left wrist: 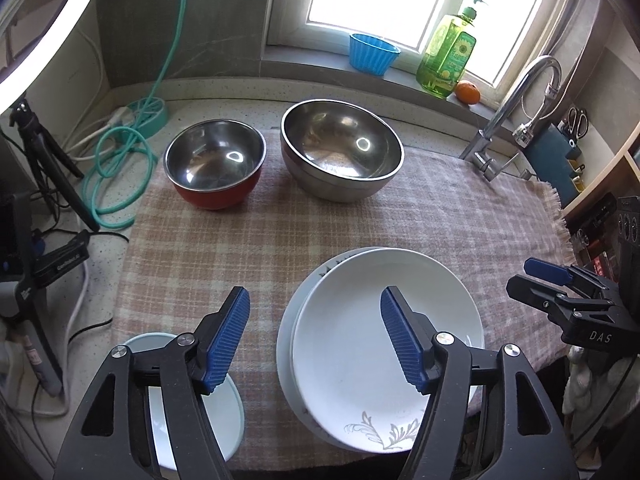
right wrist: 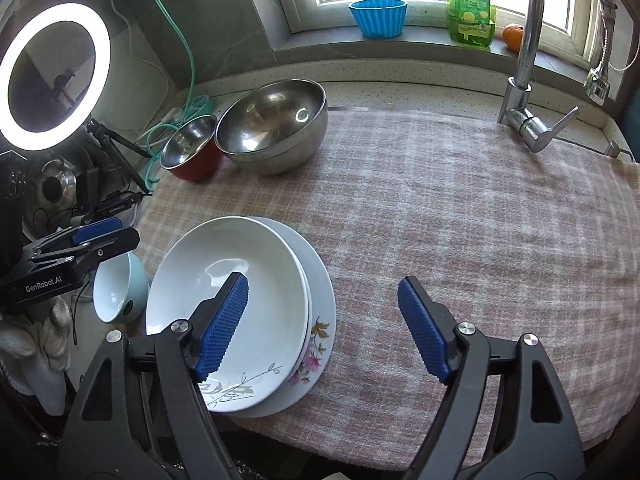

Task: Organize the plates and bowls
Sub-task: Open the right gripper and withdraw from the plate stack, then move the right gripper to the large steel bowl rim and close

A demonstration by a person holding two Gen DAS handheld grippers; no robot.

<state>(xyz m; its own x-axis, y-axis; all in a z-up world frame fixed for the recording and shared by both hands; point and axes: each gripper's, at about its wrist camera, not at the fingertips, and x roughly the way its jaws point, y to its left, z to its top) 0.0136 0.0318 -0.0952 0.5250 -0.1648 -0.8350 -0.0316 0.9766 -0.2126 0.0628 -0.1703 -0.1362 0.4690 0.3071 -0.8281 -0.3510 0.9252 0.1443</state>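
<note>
- Left wrist view: left hand-held gripper (left wrist: 316,338) spread, empty, above stacked plates (left wrist: 384,320) at the counter's (left wrist: 460,208) near edge
- Right hand-held gripper (right wrist: 324,330) spread, empty

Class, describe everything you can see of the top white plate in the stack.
The top white plate is glossy, ceramic-looking and shallow, with a grey leafy sprig printed on its near rim. It lies flat, right way up and empty, on another plate with pink flowers, set off to that plate's left so the flowered rim shows. The stack sits on the checked cloth. Nothing grips it; both grippers are open.
</note>
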